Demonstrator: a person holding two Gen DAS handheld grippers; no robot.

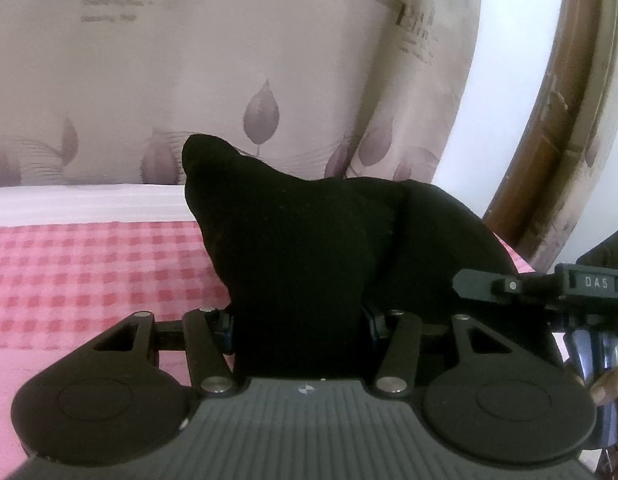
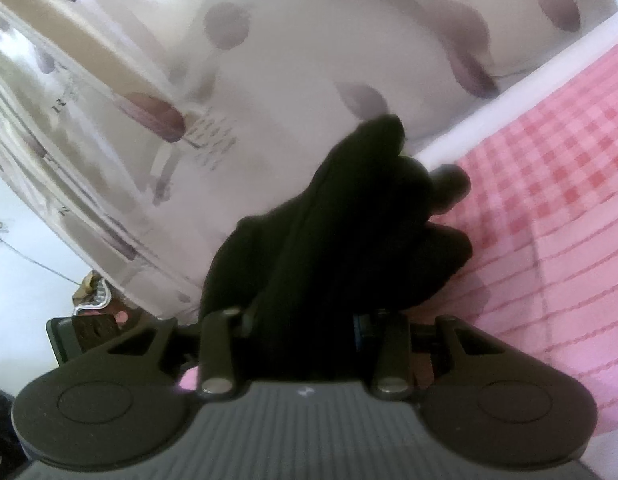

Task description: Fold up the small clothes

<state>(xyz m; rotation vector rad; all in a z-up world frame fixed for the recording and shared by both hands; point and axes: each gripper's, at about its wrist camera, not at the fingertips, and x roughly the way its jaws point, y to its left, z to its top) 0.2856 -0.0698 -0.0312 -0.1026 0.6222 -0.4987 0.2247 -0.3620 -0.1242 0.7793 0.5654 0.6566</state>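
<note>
**Black cloth hides both claws' tips**

In the left wrist view the black garment (image 1: 309, 248) fills the gap of the left claw (image 1: 300, 330) and covers its fingertips, so where they press on the cloth cannot be seen. The right claw (image 2: 305, 326) is masked the same way in the right wrist view. The other gripper (image 1: 557, 286) is cut off by the right edge. Print on the curtain (image 1: 121, 60) is too blurred to read. The bed (image 2: 569, 200) runs out of frame.
</note>
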